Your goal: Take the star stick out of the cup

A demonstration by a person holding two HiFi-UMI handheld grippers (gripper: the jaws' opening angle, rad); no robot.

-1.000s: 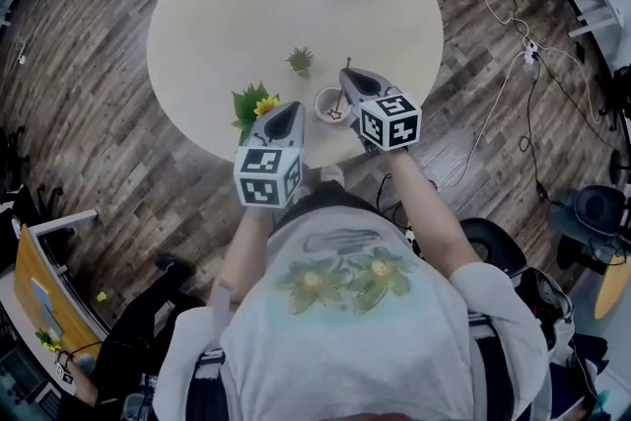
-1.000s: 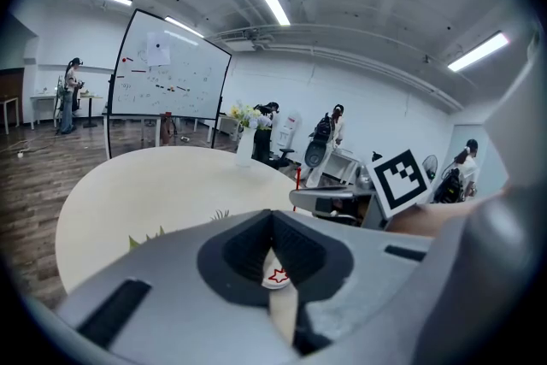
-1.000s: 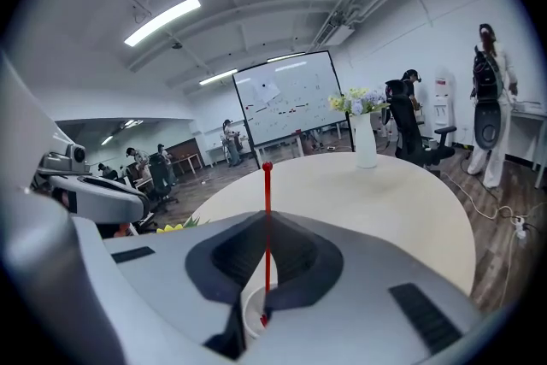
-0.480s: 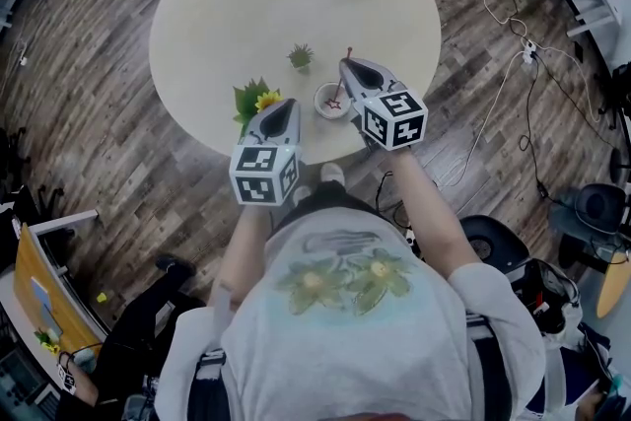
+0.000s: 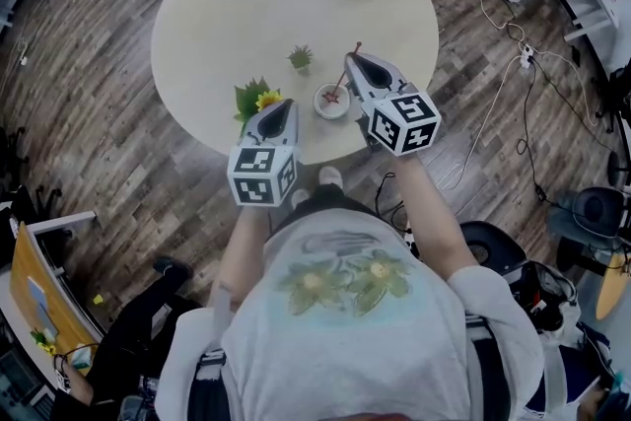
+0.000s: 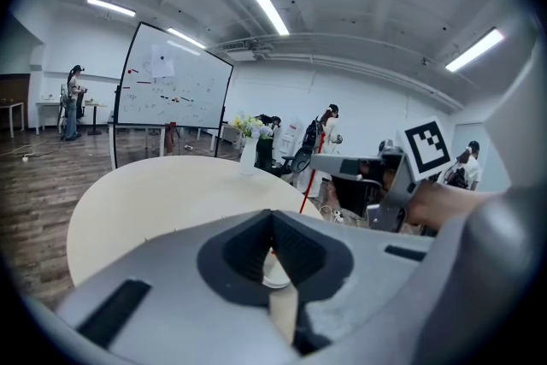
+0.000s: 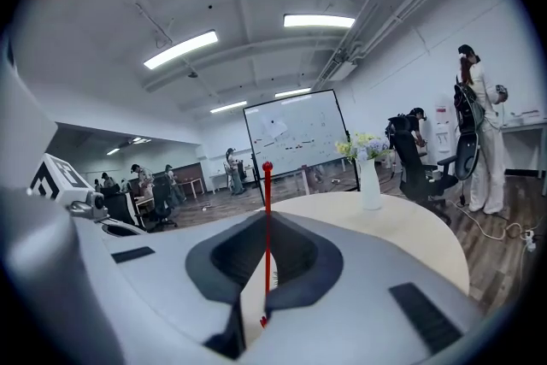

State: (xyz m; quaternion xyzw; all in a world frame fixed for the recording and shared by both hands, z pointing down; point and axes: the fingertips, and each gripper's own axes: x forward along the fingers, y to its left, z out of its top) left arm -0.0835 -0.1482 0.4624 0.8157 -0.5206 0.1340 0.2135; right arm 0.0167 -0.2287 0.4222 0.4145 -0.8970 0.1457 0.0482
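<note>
Right gripper [image 5: 355,62] clamped on star stick [image 5: 345,74], lifting.
Star end sits higher than a second ago but still at the cup [image 5: 320,108] below its tips; left gripper [image 6: 272,218] closed, empty.

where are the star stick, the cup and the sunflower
star stick [image 7: 267,218]: right gripper view, on its red shaft
cup [image 5: 319,105]: head view, on its left rim
sunflower [image 5: 266,100]: head view, on its yellow bloom

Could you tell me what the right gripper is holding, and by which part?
The right gripper holds the star stick by its thin red shaft, above the star.
</note>
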